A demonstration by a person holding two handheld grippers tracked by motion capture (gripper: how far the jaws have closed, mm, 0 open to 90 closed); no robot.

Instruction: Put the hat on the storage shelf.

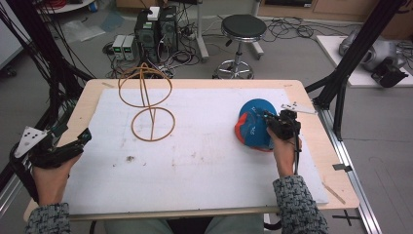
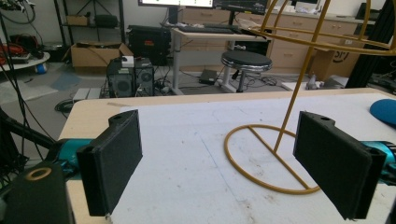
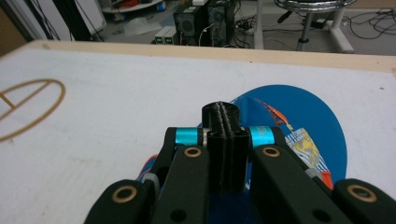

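Note:
A blue cap [image 1: 253,124] with orange trim lies on the white mat at the right; its brim [image 3: 303,116] points away from me. My right gripper [image 1: 267,118] rests low on the cap's crown, its jaws pressed tight together [image 3: 223,109] on the fabric, and the pinch itself is hidden beneath them. A yellow wire stand [image 1: 146,97] rises from a ring base at the back left. At the table's left edge my left gripper [image 1: 86,136] is held wide open [image 2: 219,135] with nothing between its jaws, facing the stand's base [image 2: 280,140]. The cap's edge [image 2: 385,111] shows far right.
The white mat [image 1: 195,151] covers most of the wooden table [image 1: 311,141]. A black stool [image 1: 242,29] and computer towers [image 1: 156,29] stand on the floor beyond the far edge. A black frame post [image 1: 341,92] borders the right side.

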